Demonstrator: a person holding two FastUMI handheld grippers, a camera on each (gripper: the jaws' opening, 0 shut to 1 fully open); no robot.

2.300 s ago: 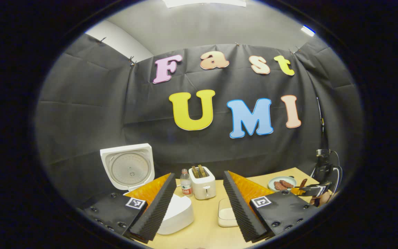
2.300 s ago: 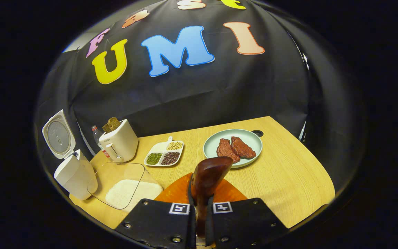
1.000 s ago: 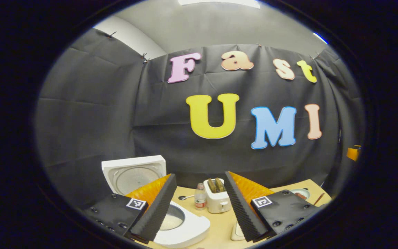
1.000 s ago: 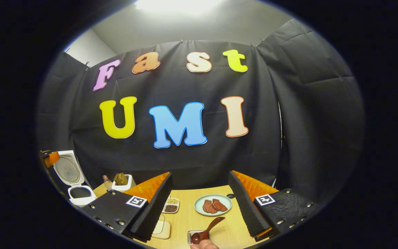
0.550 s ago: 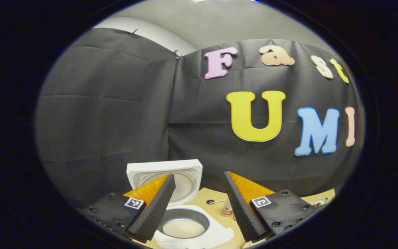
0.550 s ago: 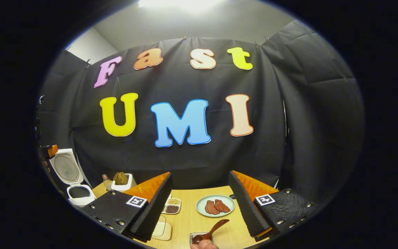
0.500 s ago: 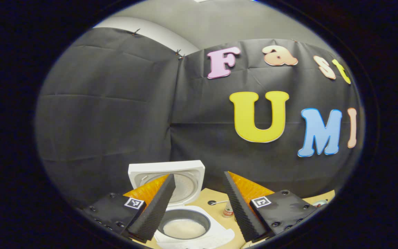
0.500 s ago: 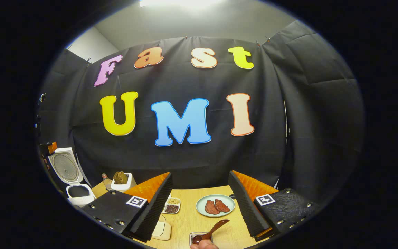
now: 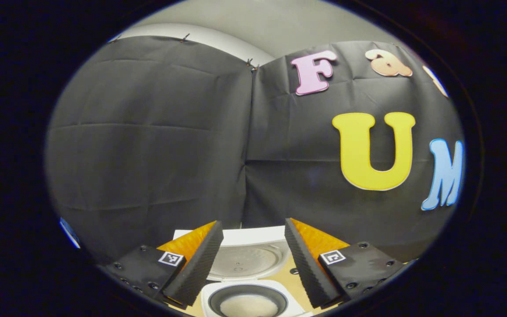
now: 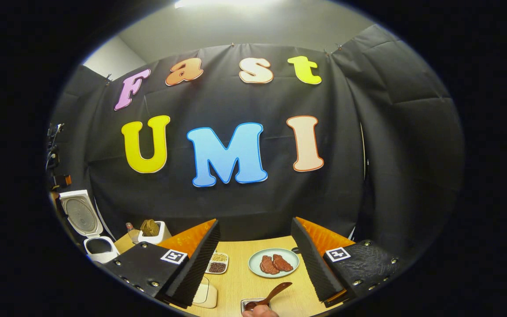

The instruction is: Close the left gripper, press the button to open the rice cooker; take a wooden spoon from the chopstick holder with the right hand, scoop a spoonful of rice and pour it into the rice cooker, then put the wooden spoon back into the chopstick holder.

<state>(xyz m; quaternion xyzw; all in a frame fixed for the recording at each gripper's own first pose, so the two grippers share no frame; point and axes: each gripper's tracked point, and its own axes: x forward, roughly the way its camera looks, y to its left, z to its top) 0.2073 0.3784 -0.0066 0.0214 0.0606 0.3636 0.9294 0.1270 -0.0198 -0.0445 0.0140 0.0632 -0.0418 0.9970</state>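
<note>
Desk (image 10: 244,281) low in frame: wooden spoon (image 10: 271,294) sits in its holder (image 10: 253,304). Rice cooker (image 9: 249,304) lid up. Both my claws, left (image 9: 250,259) and right (image 10: 253,259), gape empty.

A white rice cooker (image 9: 247,304) with a dark inner pot and a pale heap of rice (image 9: 247,306) inside is seen, its raised lid (image 9: 249,257) white with a grey metallic inner plate. On the light wood-grain counter (image 10: 253,275) a pale green plate (image 10: 273,263) with two reddish-brown steaks (image 10: 273,264) is shown, beside a white divided dish (image 10: 218,263) of tan and dark beans. A dark reddish-brown wooden spoon (image 10: 267,295) and a white toaster (image 10: 152,232) holding brown bread are also noted.
</note>
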